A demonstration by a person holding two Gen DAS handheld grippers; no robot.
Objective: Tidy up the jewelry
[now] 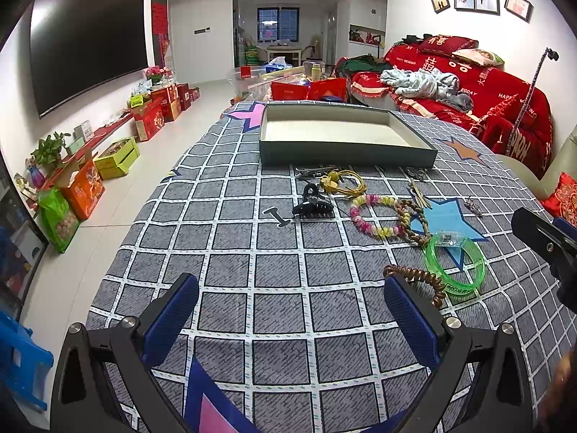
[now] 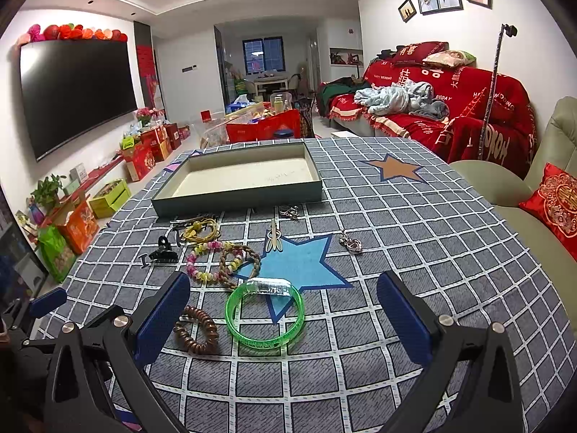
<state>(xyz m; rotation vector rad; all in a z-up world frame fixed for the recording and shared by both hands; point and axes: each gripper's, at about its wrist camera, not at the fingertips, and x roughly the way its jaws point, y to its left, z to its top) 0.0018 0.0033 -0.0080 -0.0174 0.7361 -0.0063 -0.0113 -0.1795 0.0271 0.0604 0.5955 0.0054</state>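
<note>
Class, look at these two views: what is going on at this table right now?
A person holds two grippers over a checked tablecloth, about to sort jewelry. The left gripper and right gripper are both open and hold nothing. The tray has nothing in it yet. The green bangle, brown coil band, beaded bracelet and black hair claw lie loose on the cloth.

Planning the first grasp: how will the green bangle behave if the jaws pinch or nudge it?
The green bangle looks like a rigid translucent plastic ring, so probably stiff and light. Its glossy surface may slip. Lying flat on the tablecloth, it likely slides rather than rolls.
</note>
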